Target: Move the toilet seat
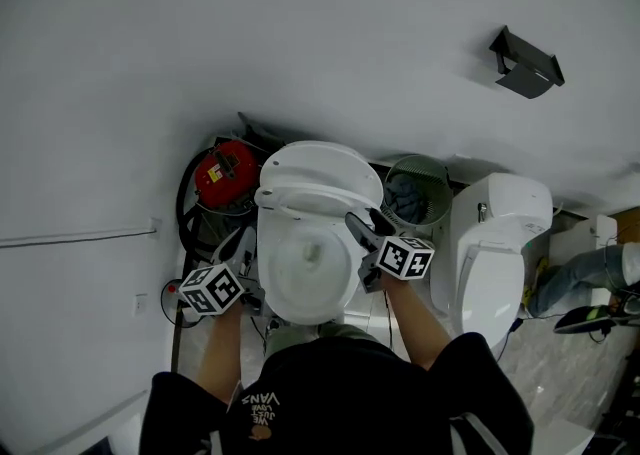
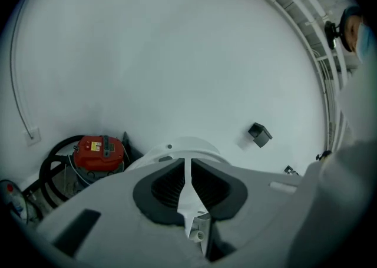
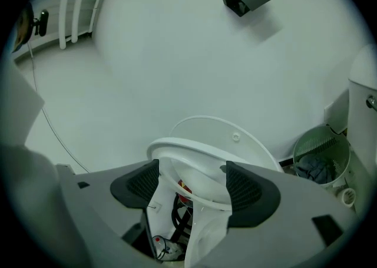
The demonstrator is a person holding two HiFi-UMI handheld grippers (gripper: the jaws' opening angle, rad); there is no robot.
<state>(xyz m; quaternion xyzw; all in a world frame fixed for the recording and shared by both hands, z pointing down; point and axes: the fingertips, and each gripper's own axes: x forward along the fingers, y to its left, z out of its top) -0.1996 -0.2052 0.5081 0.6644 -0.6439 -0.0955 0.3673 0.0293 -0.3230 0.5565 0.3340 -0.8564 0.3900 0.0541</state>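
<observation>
1. Head view only: both grippers sit at the toilet bowl. The left gripper is on its left side, the right gripper on its right side. A second toilet stands far right.
2. Left gripper view: the left gripper has its pads clamped on the thin edge of the toilet seat, seen edge-on.
3. Right gripper view: the right gripper has its jaws apart. The toilet seat ring passes between them, and the pads are not pressing it.
4. Room: the lid stands up against the far wall. A red machine with cables crowds the left side. A mesh bin sits just beside the toilet on the right.
5. The toilet seat is partly raised off the bowl. Its hinge end is far, its free front end is near and tilted up, and its long axis runs near to far.
</observation>
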